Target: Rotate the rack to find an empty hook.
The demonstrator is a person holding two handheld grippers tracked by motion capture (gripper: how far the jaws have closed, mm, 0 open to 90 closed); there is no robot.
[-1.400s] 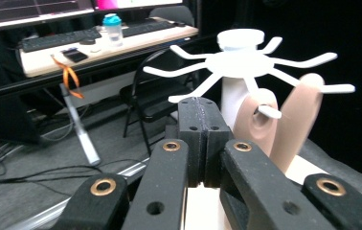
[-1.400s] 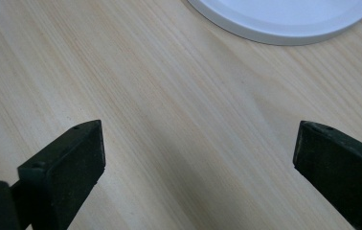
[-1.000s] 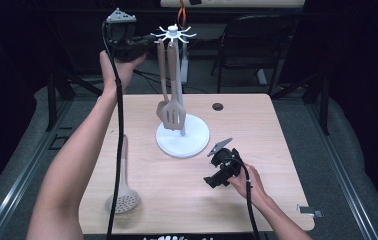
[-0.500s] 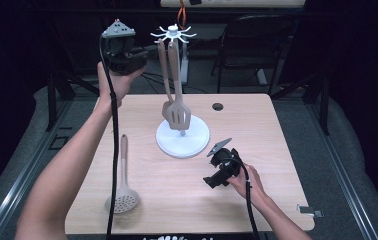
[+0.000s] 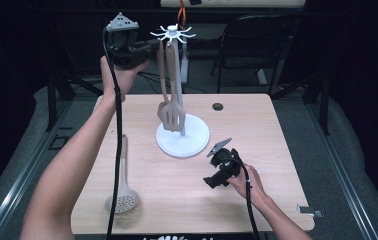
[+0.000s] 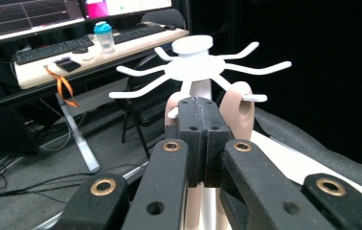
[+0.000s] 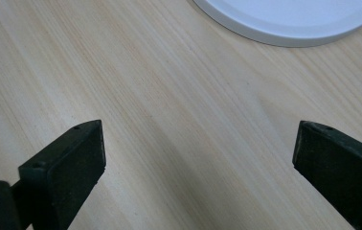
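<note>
A light wooden table (image 5: 277, 150) is being lit brightly from above, while the room around it is being left in near darkness. Grey floor covering (image 5: 337, 160) is being shown on both sides of the table. A black chair (image 5: 249, 45) is being kept behind it. Farther back, a long desk (image 6: 97, 50) is being occupied by monitors (image 6: 30, 14), keyboards (image 6: 50, 48) and a bottle (image 6: 103, 36). Cables (image 6: 35, 184) are being left trailing across the floor.

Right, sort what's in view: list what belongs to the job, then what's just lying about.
In the job:
left tongs, shut
white utensil stand
slotted spatula hanging on it
skimmer spoon on the table

Lying about:
chair
bottle
keyboard
</note>
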